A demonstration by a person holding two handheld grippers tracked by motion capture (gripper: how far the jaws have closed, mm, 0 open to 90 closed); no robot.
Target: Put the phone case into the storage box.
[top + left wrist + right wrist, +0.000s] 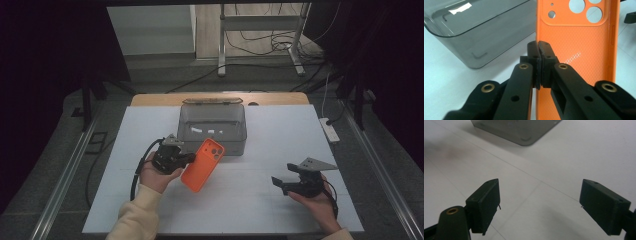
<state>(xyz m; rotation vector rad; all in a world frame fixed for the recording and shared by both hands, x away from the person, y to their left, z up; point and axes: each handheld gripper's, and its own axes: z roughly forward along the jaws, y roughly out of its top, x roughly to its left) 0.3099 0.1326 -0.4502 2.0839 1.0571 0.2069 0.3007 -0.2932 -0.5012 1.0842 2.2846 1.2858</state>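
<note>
Left gripper (192, 158) raised, jaws clamped on edge of orange phone case (203, 165), tilted before grey box (212, 127). Right gripper (281, 183) low, jaws wide, nothing between. White counter (280, 135); cables on floor behind.

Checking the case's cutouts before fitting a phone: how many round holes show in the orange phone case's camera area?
4 in the left gripper view on the orange phone case: two large, one partly cropped at the top edge, plus two small at their left. More may lie beyond the frame.

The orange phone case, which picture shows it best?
The left gripper view: the orange phone case is close up, with camera holes and the left gripper pinching its edge. The high view shows it whole but small.
</note>
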